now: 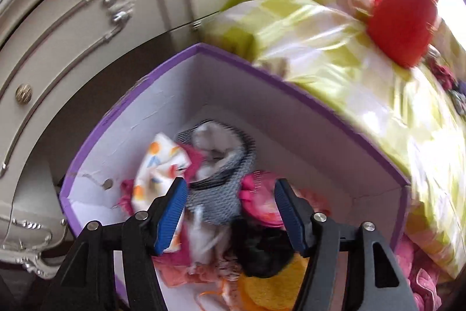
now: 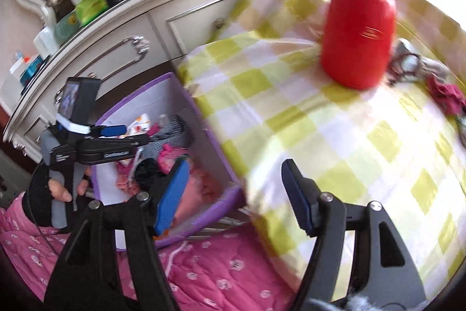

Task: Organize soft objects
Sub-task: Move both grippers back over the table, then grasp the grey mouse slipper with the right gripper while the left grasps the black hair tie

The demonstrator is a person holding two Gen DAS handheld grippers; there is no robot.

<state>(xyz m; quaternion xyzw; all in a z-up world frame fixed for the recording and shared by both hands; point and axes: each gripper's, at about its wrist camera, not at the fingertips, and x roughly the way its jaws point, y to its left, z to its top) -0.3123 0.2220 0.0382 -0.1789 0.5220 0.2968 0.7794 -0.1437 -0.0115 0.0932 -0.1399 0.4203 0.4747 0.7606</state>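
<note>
Left gripper (image 1: 231,196) jaws apart, empty (blurred socks (image 1: 217,165) below); right gripper (image 2: 233,177) likewise.

One purple box (image 1: 320,110) sat at the centre, and one red flask (image 2: 359,19) stood at one o'clock on one checked yellow cloth (image 2: 305,121). Inside the box lay one grey striped sock (image 1: 221,191), one white cloth with orange spots (image 1: 158,165), one black piece (image 1: 262,249) and one yellow piece (image 1: 271,290) (the pink pieces blurred together, so uncounted). Two grippers showed, one to each hand. One cream dresser (image 2: 163,19) stood at eleven o'clock.
</note>
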